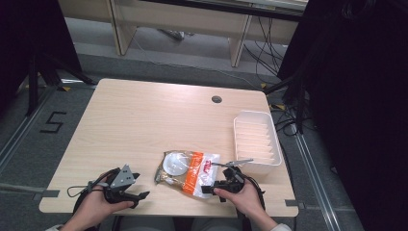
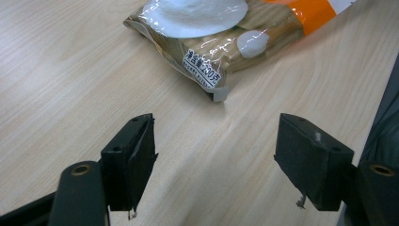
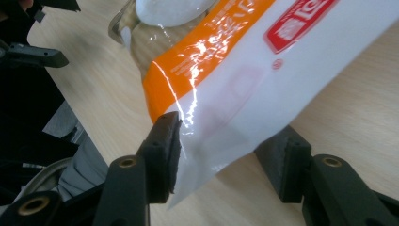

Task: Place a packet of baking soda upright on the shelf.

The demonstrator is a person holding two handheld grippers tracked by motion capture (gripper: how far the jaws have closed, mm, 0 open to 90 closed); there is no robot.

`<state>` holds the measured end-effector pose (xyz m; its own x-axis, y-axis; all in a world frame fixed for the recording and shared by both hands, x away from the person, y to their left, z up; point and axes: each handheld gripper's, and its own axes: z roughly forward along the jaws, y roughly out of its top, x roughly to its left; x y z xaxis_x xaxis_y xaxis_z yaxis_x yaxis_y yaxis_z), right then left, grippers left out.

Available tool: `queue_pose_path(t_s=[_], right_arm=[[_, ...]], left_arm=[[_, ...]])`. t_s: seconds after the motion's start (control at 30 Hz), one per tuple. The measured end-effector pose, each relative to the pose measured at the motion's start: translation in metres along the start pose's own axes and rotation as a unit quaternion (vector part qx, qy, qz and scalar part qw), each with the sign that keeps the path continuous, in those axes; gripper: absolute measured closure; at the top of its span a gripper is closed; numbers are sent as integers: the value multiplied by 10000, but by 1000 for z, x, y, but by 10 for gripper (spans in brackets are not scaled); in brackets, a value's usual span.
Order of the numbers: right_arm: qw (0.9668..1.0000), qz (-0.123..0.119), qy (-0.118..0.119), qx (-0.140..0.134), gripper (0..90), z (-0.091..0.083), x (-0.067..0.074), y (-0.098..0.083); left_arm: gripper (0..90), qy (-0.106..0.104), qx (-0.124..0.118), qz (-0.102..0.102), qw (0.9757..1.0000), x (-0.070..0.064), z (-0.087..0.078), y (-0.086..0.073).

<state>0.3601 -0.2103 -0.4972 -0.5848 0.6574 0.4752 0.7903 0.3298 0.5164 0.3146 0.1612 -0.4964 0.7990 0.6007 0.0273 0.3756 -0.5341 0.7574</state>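
A clear snack bag with an orange band and a white end lies flat near the table's front edge. Through its film I see pale brown sticks and a white round patch. My right gripper is open, its jaws on either side of the bag's white end; the film lies between them. My left gripper is open too, on the table left of the bag. Its jaws point at the bag's sealed corner, a short gap away, with nothing between them.
A white ribbed plastic bin stands at the table's right side, just behind my right hand. A round cable hole sits near the far edge of the wooden table. Cables and desk legs lie beyond the table.
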Motion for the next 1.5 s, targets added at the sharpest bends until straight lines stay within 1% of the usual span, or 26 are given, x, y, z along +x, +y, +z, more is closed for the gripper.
queue_pose_path(t_s=[0.17,0.23,0.3,0.37,0.4,0.43,0.5,0.57,0.63,0.7,0.73,0.8,0.87,0.9,0.93,1.0,1.1,1.13,1.17,1.2,1.23,1.3,1.4,1.43,1.47,1.5], right_arm=[[9999,-44,53,102,564,8,3,3],[9997,137,65,201,616,10,6,4],[9995,167,182,198,671,10,7,5],[9998,48,51,169,721,10,7,6],[9996,18,155,215,753,10,6,7],[9997,48,101,213,782,9,7,8],[9995,166,123,251,837,7,8,10],[9996,17,119,238,869,6,6,11],[9996,25,77,258,881,6,7,13],[9993,-25,-74,366,900,3,10,17],[9991,-183,-1,395,900,2,9,21],[9984,-245,-148,497,900,-3,12,27],[9976,-478,-125,495,900,-7,13,34],[9971,-408,-265,581,900,-9,15,37],[9962,-582,-275,590,900,-10,14,41],[9947,-699,-297,700,900,-14,17,47],[9906,-1000,-357,866,900,-19,18,57],[9906,-1000,-357,866,900,-19,18,57],[9853,-1275,-430,1057,900,-26,21,67],[9826,-1391,-479,1136,900,-29,22,71],[9789,-1512,-518,1275,900,-32,23,76],[9727,-1760,-546,1408,900,-39,24,87],[9627,-1940,-675,1764,900,-50,28,102],[9627,-1940,-675,1764,900,-50,28,102],[9573,-2036,-799,1889,900,-57,29,111],[9560,-2088,-823,1887,900,-60,30,115]], left_arm=[[285,35,24,42,10000,1,0,0],[285,27,14,43,10000,1,0,0],[285,22,20,146,9999,2,0,0],[285,26,21,142,9999,1,0,0],[284,30,25,139,9999,1,-1,0],[285,32,25,137,9999,1,-1,0],[284,1,-3,15,10000,0,0,0],[285,2,-1,15,10000,0,0,0],[284,5,-3,15,10000,0,0,0],[284,-7,-9,-4,10000,0,0,0],[284,-3,-14,-7,10000,0,0,-1],[284,41,17,30,10000,1,0,-1],[284,67,15,170,9998,3,-1,0],[284,67,15,170,9998,3,-1,0],[283,68,26,166,9998,3,-1,0],[284,66,22,170,9998,3,-1,0],[283,46,-9,143,9999,2,-1,0],[284,46,-9,143,9999,2,-1,0],[284,36,-9,20,10000,1,0,-1],[284,53,0,163,9999,2,-1,0],[284,36,-10,51,10000,1,-1,0],[284,50,-4,159,9999,2,-1,0],[284,41,0,72,10000,1,-1,0],[284,41,0,72,10000,1,-1,0],[284,39,-1,157,9999,3,-1,0],[284,28,13,25,10000,1,-1,0]])
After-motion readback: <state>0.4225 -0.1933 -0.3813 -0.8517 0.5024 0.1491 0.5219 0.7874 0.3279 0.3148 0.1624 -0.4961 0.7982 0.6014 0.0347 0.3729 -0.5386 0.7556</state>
